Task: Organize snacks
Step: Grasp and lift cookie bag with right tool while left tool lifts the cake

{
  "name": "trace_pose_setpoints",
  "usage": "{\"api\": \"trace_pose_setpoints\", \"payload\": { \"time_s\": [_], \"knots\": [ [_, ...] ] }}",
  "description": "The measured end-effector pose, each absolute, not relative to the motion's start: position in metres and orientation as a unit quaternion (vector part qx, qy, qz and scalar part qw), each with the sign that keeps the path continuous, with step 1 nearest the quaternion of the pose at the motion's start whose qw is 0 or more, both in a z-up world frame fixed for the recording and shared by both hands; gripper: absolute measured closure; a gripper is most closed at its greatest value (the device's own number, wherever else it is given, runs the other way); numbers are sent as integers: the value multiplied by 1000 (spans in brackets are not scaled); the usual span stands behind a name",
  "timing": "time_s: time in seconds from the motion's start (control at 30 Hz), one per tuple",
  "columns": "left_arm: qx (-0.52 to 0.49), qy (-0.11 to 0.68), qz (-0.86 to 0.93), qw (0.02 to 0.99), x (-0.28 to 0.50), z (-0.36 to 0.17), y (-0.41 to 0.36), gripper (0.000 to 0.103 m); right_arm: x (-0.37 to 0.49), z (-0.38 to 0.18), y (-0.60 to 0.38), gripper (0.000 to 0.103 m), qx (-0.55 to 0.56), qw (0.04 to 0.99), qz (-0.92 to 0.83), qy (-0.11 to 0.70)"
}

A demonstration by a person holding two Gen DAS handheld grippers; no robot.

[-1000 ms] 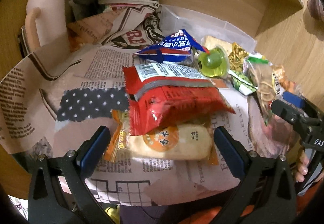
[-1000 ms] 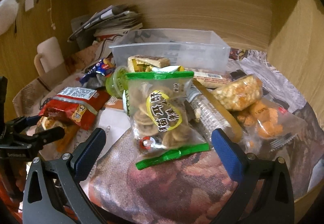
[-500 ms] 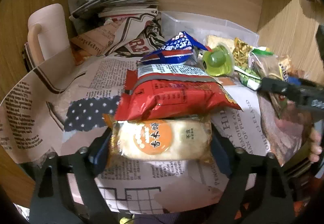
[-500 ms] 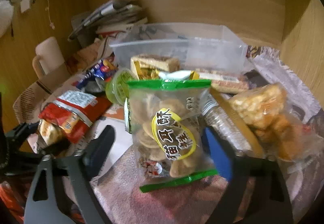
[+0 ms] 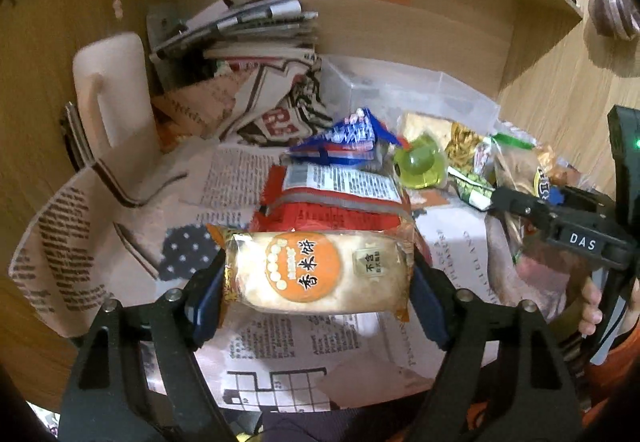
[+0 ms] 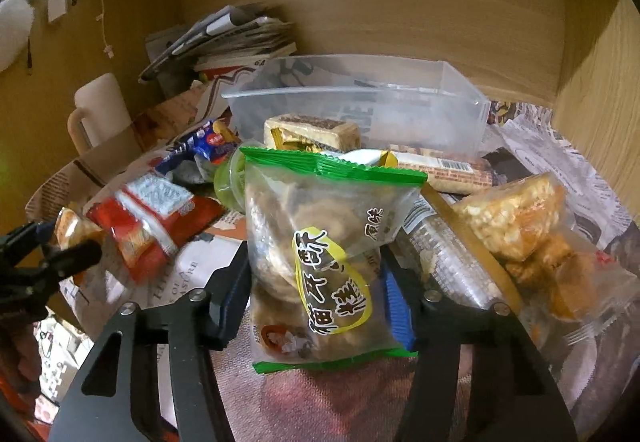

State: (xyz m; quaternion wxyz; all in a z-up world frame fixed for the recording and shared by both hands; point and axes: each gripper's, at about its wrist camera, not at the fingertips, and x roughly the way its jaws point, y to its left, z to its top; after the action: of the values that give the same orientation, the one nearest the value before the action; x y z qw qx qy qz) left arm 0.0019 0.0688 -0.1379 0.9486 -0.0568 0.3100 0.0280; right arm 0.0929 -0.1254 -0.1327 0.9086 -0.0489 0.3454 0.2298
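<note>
The rice cracker packet (image 5: 320, 272), loose on the newspaper a second ago with both pads well apart from it, is now clamped between the left tongs (image 5: 316, 296), whose jaws have just been closing, and it hangs raised above the surface (image 5: 280, 354). Its long axis runs crosswise from pad to pad, orange round label facing the camera, wrapper clear with crimped orange ends. Just beyond it lies the red packet (image 5: 332, 210), then the blue packet (image 5: 344, 140). The green-edged biscuit bag (image 6: 320, 258), earlier lying flat ahead of wide jaws, now stands upright, squeezed between the right tongs (image 6: 316, 298), which have also just been closing. Its long axis runs up and down, yellow label tilted. Behind it sits the clear bin (image 6: 360, 102).
</note>
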Motion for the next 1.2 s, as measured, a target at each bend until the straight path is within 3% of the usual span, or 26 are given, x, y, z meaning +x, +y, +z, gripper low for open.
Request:
{"api": "trace_pose_setpoints", "payload": {
  "time_s": [0.83, 1.2],
  "knots": [
    [-33, 202, -12, 979, 66, -41, 53, 23, 108, -42, -151, 50, -24, 952, 205, 228],
    [-5, 198, -34, 980, 123, -16, 31, 22, 144, -21, -143, 50, -46, 959, 188, 207]
  ]
}}
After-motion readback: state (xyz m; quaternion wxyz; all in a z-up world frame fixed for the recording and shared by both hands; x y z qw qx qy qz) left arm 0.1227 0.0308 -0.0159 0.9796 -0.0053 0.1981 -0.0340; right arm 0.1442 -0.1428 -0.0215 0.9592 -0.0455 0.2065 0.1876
